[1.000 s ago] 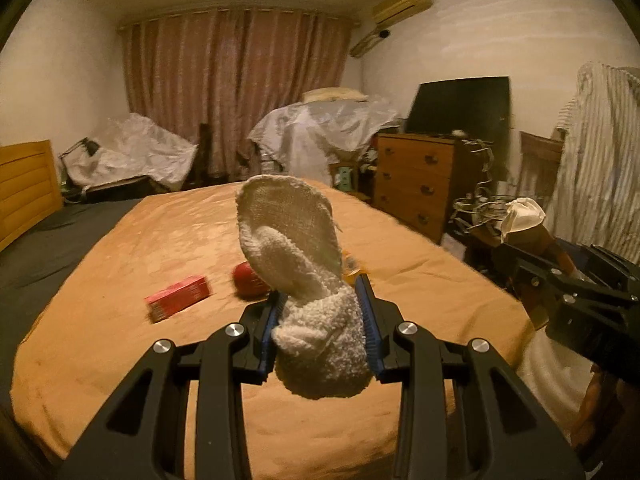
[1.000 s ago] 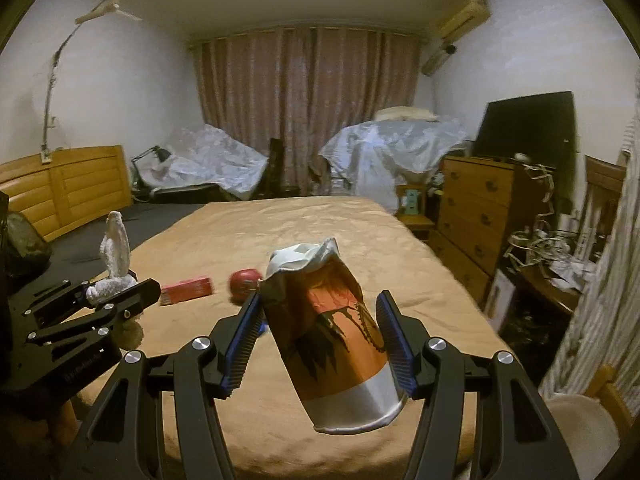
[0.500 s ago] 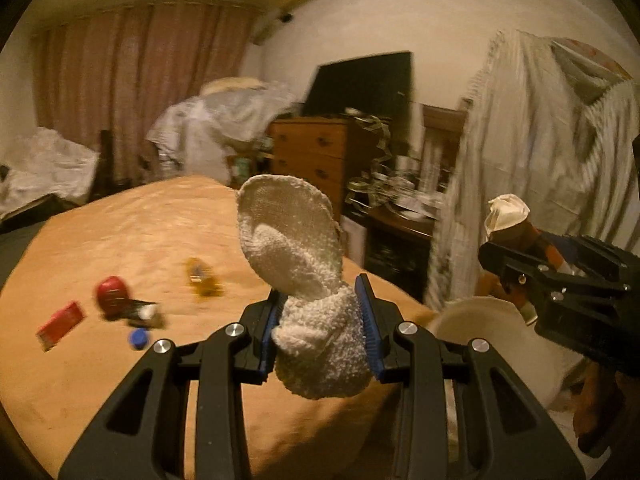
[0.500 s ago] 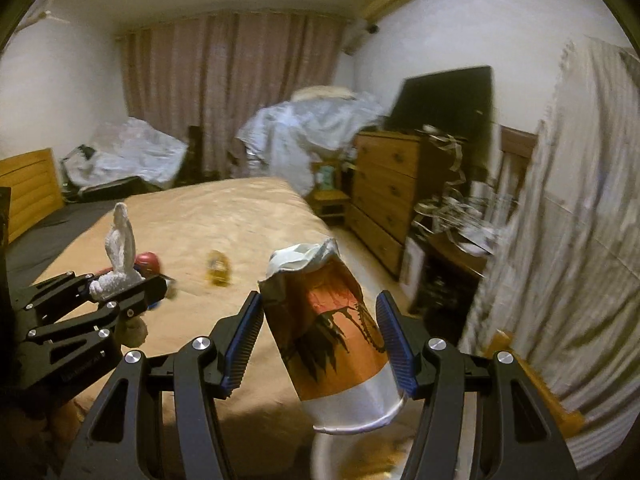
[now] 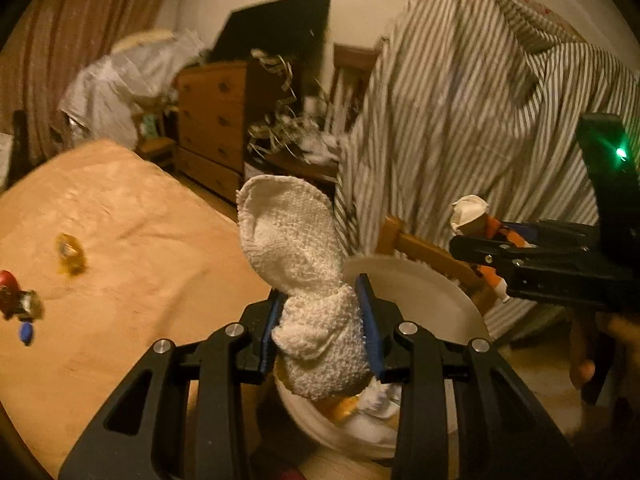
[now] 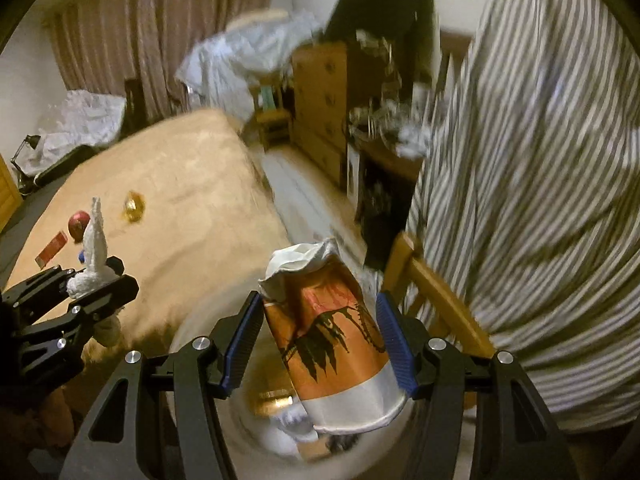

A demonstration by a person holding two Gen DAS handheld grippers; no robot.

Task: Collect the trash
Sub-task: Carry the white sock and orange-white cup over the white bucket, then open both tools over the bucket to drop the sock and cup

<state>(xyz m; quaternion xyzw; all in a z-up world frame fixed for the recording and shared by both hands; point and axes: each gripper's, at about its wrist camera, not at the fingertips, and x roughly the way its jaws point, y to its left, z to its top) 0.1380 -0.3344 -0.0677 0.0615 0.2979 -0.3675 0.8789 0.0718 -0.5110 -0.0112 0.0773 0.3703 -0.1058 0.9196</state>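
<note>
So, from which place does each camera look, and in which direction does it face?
Left wrist: sits on the left gripper, looks down along its fingers at the white sock it clamps, above the white bin; the right gripper shows at right.
Right wrist: sits on the right gripper, looks down at the crumpled paper cup it clamps; the left gripper shows at left.
Shared: bed, bin, striped cloth.

Rough cloth sock (image 5: 304,280) (probably terry).
</note>
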